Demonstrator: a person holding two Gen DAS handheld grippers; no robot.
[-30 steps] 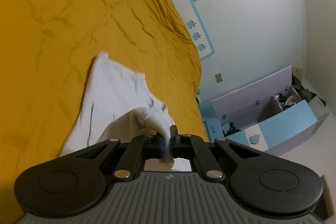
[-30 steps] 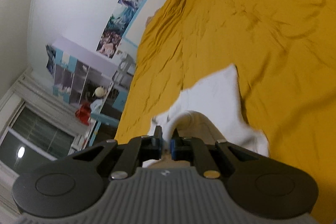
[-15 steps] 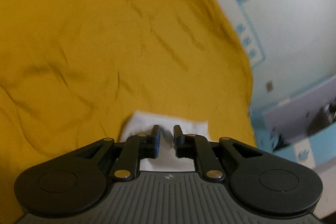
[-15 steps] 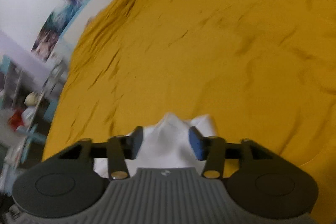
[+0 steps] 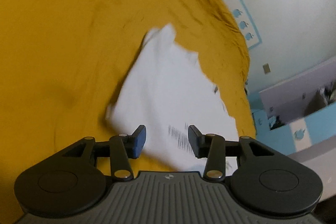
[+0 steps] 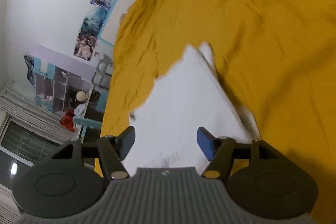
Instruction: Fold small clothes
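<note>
A mustard-yellow wrinkled bedspread [image 5: 63, 35] fills most of both views. On it lies a small white cloth garment [image 5: 168, 87], blurred, running from frame centre down to the lower middle, with faint dark print near its close edge. The left gripper [image 5: 167, 138] and the right gripper [image 6: 166, 140] sit at the bottom centre, fingers [image 6: 204, 143] apart and opening, garment between them, unpressed.
</note>
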